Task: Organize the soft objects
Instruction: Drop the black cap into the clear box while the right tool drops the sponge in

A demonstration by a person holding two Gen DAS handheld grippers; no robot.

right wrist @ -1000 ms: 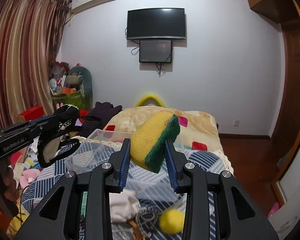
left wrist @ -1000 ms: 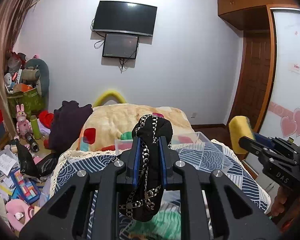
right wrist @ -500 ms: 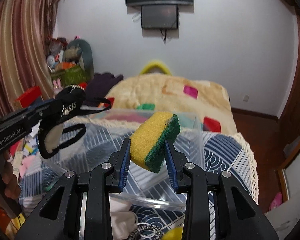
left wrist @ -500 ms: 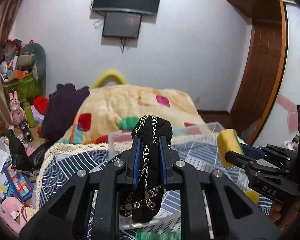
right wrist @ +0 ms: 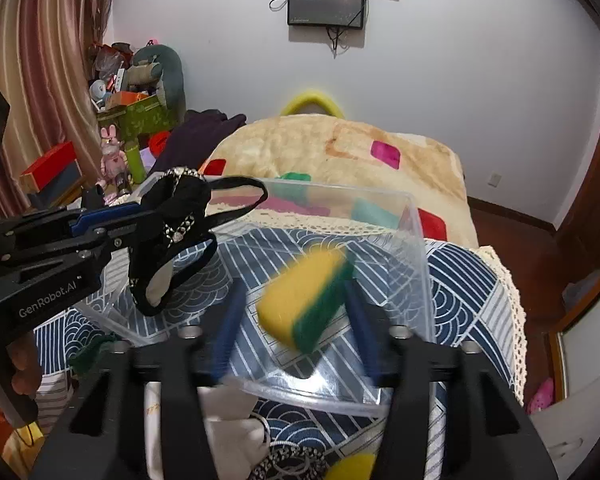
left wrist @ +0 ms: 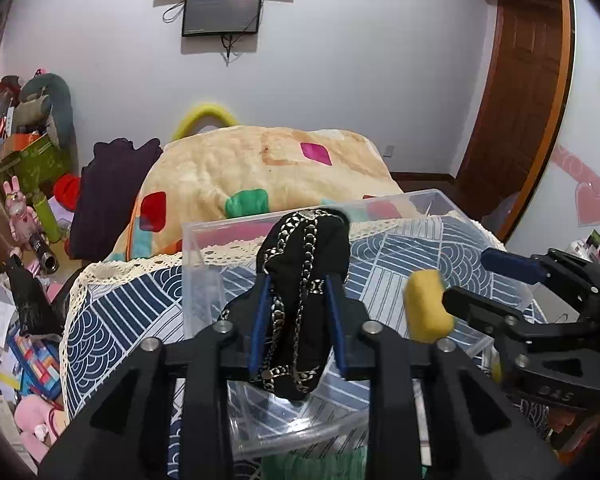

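Note:
My left gripper [left wrist: 298,280] is shut on a black cloth piece with a silver chain [left wrist: 304,280] and holds it over the clear plastic bin [left wrist: 204,264]. It also shows in the right wrist view [right wrist: 168,240], where its straps hang over the bin's left edge. My right gripper [right wrist: 292,292] has its jaws spread wide. The yellow and green sponge [right wrist: 306,300] is blurred between the fingers, above the bin [right wrist: 416,240]; contact is unclear. In the left wrist view the sponge [left wrist: 426,306] sits at the right gripper's tips.
The bin stands on a blue patterned bedspread [left wrist: 112,320] with a beige blanket [left wrist: 260,168] behind. White cloth [right wrist: 236,436] and a yellow ball [right wrist: 352,466] lie in front of the bin. Clutter and toys [left wrist: 20,240] fill the floor at left.
Both grippers moved forward and down over the bin. The right gripper's jaws have spread apart and the sponge has slipped lower between them. The left gripper still clamps the black cloth.

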